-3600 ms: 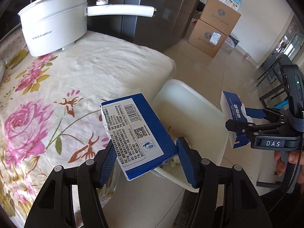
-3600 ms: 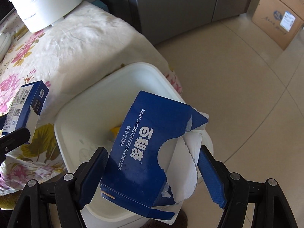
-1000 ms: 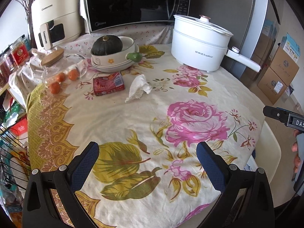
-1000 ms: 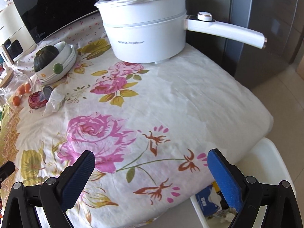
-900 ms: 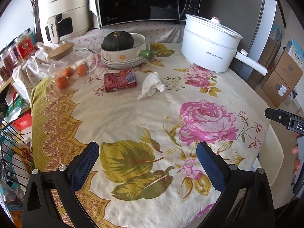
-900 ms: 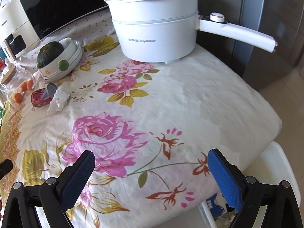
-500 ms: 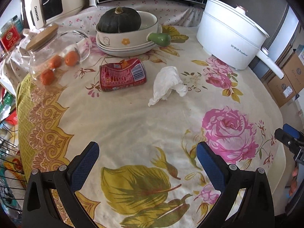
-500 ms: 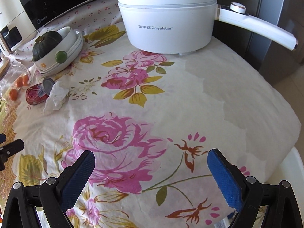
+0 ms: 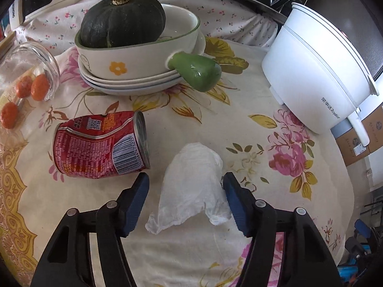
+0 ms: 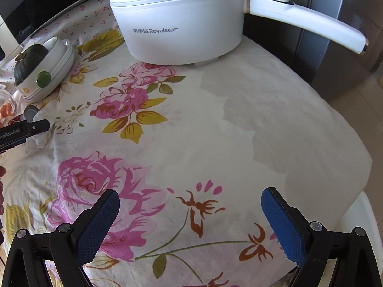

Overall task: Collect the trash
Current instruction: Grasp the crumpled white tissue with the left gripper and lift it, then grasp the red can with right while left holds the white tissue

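A crumpled white tissue (image 9: 194, 181) lies on the floral tablecloth (image 9: 239, 129). My left gripper (image 9: 185, 192) is open with its blue fingers on either side of the tissue, close to it. A dented red can (image 9: 100, 144) lies on its side just left of the tissue. My right gripper (image 10: 190, 217) is open and empty above the tablecloth (image 10: 215, 131) near the table's right edge. In the right wrist view the left gripper (image 10: 26, 129) shows far left beside the tissue (image 10: 42, 138).
A bowl with a dark green squash (image 9: 122, 21) on stacked plates stands behind the can. A white electric pot (image 9: 318, 83) stands at the right, its long handle (image 10: 306, 21) jutting out. A glass jar with orange fruit (image 9: 31, 81) lies at left. A white bin rim (image 10: 359, 217) shows below the table edge.
Both grippers dropped blue boxes in the white bin and came back over the table. The left gripper has moved forward and down until its open fingers straddle the tissue.
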Demonstrator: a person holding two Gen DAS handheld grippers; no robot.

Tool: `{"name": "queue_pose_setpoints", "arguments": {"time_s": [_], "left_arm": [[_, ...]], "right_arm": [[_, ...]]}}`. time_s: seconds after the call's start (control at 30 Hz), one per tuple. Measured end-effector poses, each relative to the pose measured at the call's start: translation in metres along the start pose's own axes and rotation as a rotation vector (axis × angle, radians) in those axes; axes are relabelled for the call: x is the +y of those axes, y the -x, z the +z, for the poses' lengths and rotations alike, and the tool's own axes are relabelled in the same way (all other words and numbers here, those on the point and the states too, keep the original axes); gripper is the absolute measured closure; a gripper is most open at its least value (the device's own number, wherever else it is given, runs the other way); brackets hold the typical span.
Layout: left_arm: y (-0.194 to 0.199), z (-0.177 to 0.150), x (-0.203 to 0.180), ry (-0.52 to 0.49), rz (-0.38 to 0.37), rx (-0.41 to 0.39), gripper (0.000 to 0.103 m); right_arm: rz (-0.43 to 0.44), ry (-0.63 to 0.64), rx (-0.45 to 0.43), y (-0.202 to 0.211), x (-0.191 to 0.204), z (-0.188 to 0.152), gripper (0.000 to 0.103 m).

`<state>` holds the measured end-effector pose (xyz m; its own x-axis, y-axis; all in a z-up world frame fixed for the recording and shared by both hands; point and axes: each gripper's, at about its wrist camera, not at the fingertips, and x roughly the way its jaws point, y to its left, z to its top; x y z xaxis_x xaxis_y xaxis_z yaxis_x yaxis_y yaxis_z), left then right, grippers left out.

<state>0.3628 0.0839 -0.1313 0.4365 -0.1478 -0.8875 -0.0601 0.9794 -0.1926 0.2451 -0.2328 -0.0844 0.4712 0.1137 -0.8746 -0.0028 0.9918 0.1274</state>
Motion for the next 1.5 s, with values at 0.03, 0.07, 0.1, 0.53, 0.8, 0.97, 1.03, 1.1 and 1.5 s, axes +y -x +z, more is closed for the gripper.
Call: {"name": "queue_pose_setpoints", "arguments": {"time_s": [0.03,0.07,0.1,0.53,0.8,0.97,1.03,1.1,1.5], "left_arm": [[-0.004,0.000,0.001,0.005,-0.008,0.008,0.059],[-0.005,-0.001,0.002,0.007,-0.018,0.011,0.074],[-0.004,-0.002,0.002,0.005,-0.015,0.007,0.077],[0.085,-0.063,0.017,-0.133,0.038,-0.036,0.086],[0.140,-0.108,0.051,-0.106,0.059,-0.067,0.086],[0.162,-0.123,0.078,-0.016,0.016,-0.075,0.086],[0.170,-0.125,0.087,-0.013,0.032,-0.095,0.086],[0.175,-0.127,0.095,-0.020,0.048,-0.107,0.086],[0.177,-0.123,0.158,0.058,0.129,-0.149,0.086]], "right_arm": [[-0.001,0.000,-0.002,0.001,-0.001,0.000,0.005],[0.001,-0.002,-0.003,0.001,-0.001,0.001,0.005],[0.005,-0.004,-0.002,0.001,-0.002,0.001,0.005],[0.034,0.039,-0.060,0.029,0.023,-0.011,0.005],[0.059,0.109,-0.112,0.050,0.056,-0.024,0.005],[0.089,0.128,-0.122,0.054,0.076,-0.029,0.005],[0.089,0.143,-0.120,0.053,0.084,-0.031,0.005],[0.086,0.165,-0.114,0.052,0.091,-0.033,0.005],[0.155,0.193,0.000,-0.004,0.180,-0.009,0.005]]}}
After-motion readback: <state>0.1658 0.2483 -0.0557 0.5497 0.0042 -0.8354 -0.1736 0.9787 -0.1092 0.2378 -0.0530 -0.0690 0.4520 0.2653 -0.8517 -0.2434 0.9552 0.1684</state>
